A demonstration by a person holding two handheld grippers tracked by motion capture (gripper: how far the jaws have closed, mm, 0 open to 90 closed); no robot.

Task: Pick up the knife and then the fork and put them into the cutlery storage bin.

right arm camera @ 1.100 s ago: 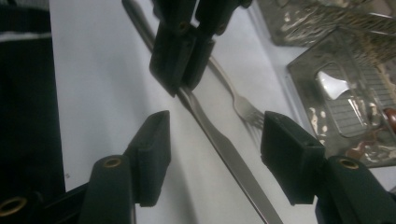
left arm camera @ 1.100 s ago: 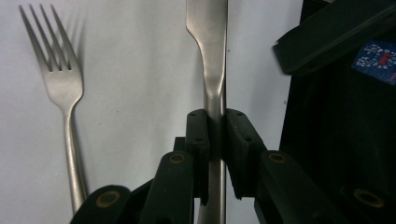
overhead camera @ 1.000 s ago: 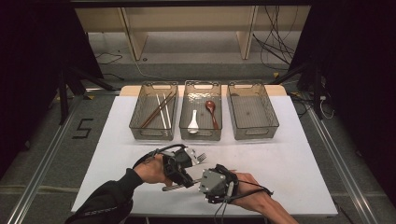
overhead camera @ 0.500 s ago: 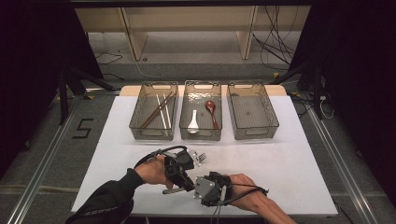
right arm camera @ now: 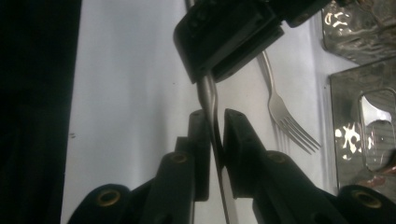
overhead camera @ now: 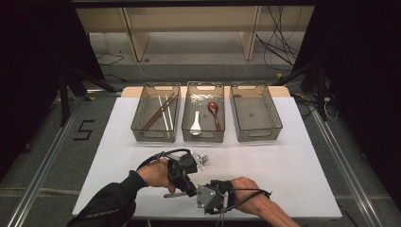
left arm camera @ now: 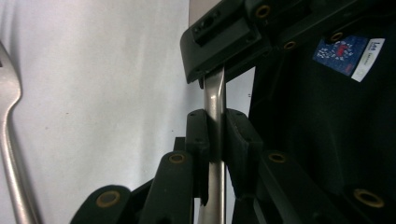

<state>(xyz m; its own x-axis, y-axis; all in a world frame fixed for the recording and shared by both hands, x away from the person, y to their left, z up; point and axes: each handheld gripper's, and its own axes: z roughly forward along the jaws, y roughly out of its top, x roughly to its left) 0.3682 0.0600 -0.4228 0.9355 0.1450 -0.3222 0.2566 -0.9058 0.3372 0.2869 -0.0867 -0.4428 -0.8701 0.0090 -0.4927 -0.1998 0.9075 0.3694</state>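
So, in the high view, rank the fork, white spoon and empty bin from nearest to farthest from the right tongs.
1. Fork, on the mat just beyond the right tongs.
2. White spoon, in the middle bin.
3. Empty bin, far right of the row.

A white table carries three clear plastic bins in a row along its far side: the left bin, the middle bin and the right bin. Nearer the person, a metal fork lies flat on the bare top (tines toward the bins).
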